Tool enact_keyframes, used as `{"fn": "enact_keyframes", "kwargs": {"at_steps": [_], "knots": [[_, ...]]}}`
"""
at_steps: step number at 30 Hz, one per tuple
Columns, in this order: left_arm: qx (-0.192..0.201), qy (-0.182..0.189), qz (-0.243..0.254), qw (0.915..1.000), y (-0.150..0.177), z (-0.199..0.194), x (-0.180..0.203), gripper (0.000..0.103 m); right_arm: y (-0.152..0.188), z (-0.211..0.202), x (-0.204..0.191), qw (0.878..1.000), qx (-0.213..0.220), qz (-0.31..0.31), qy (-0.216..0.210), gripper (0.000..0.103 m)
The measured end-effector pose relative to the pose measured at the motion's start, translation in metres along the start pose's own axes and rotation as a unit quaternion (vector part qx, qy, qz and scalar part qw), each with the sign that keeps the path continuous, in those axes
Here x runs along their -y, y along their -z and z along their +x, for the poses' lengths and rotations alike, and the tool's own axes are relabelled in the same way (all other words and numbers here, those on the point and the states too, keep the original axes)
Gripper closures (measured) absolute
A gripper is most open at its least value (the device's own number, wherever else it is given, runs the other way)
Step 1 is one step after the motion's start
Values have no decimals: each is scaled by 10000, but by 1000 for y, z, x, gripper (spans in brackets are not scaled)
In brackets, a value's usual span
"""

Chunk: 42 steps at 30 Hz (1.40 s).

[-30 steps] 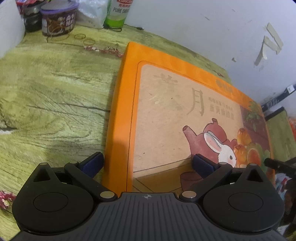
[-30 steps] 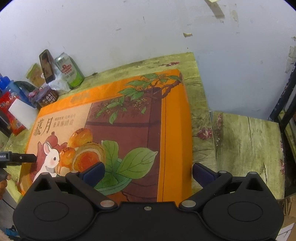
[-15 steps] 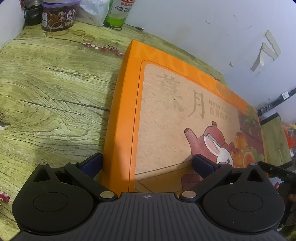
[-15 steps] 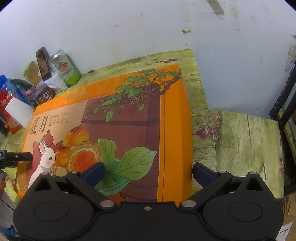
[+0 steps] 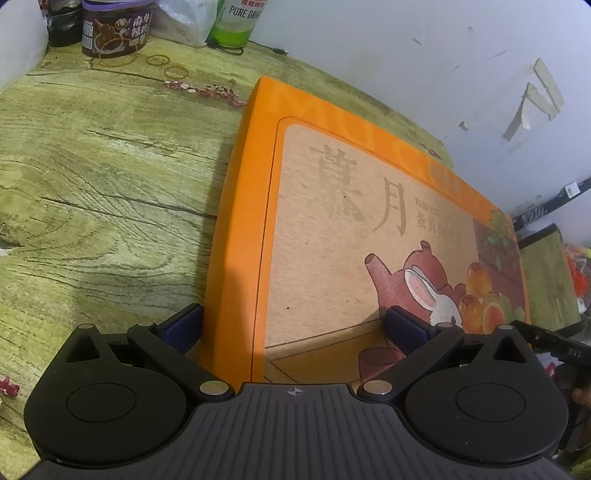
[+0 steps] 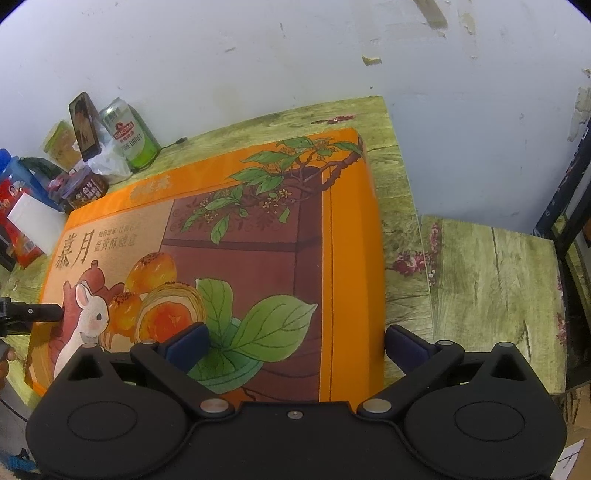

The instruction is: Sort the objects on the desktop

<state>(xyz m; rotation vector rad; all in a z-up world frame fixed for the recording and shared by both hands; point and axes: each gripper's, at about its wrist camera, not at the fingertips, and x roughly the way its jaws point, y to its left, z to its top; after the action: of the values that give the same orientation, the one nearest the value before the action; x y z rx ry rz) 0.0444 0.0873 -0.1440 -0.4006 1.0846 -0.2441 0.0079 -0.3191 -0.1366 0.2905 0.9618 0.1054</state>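
A large orange gift box (image 5: 351, 229) with a rabbit and pastry picture lies flat on the green wood-grain table (image 5: 92, 184). My left gripper (image 5: 293, 325) is open and straddles the box's near left corner. One finger is beside the box's left wall and the other is over the lid. My right gripper (image 6: 295, 343) is open too, astride the box (image 6: 258, 229) at its near right corner. One of its fingers is over the leaf print and the other is just off the right side. The left gripper's tip (image 6: 33, 314) shows at the box's far left.
At the back by the wall stand a brown jar (image 5: 114, 26), a green can (image 6: 129, 136), a propped phone (image 6: 85, 125) and a white box (image 6: 31, 221). Rubber bands (image 5: 166, 64) lie loose nearby. A lower side table (image 6: 491, 295) adjoins on the right.
The left wrist view has shifted a little, so the jar and can sit nearer the top edge. The box stays between both pairs of fingers, and both grippers stay open.
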Motion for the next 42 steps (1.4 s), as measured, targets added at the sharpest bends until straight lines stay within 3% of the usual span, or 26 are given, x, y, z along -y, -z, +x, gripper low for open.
{"fn": "enact_keyframes", "kwargs": {"at_steps": [17, 42], "knots": [[69, -22, -160, 9998, -13, -19, 6, 0, -13, -20, -8, 9997, 187, -71, -131, 1], [149, -39, -384, 9991, -25, -37, 3, 0, -27, -51, -12, 9948, 702, 262, -690, 1]]}}
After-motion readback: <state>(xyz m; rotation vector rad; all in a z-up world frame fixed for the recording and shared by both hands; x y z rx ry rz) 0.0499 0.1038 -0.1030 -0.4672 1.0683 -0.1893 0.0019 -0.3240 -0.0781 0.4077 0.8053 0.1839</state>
